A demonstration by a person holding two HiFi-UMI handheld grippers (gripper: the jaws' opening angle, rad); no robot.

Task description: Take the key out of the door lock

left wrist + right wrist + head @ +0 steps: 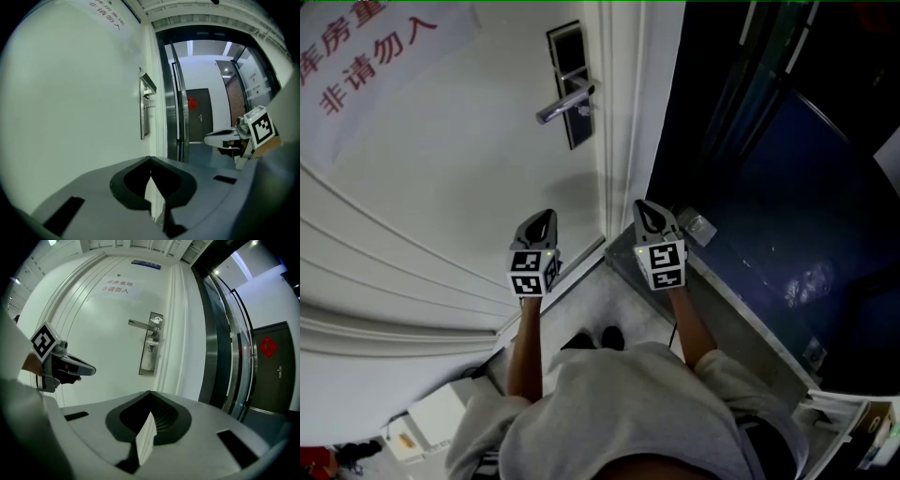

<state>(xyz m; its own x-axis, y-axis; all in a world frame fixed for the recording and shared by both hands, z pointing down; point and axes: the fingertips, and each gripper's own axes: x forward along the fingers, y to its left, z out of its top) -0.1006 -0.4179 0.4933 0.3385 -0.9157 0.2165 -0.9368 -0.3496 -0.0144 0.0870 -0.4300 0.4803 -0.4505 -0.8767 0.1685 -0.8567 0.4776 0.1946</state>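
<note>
The white door (441,169) carries a dark lock plate (569,66) with a silver lever handle (562,103). In the right gripper view the plate (151,345) shows a small key (150,348) in the keyhole under the handle (140,325). In the left gripper view the key (149,107) sticks out of the plate edge-on. My left gripper (547,217) and right gripper (645,206) hang side by side well below the lock, both shut and empty. The left gripper (150,158) points along the door face. The right gripper (150,392) points up at the lock plate.
A paper sign with red characters (375,42) is stuck on the door. The door frame (623,122) stands between the grippers. A dark glass partition (769,187) and a metal threshold (741,300) lie to the right. A white box (431,417) sits on the floor at lower left.
</note>
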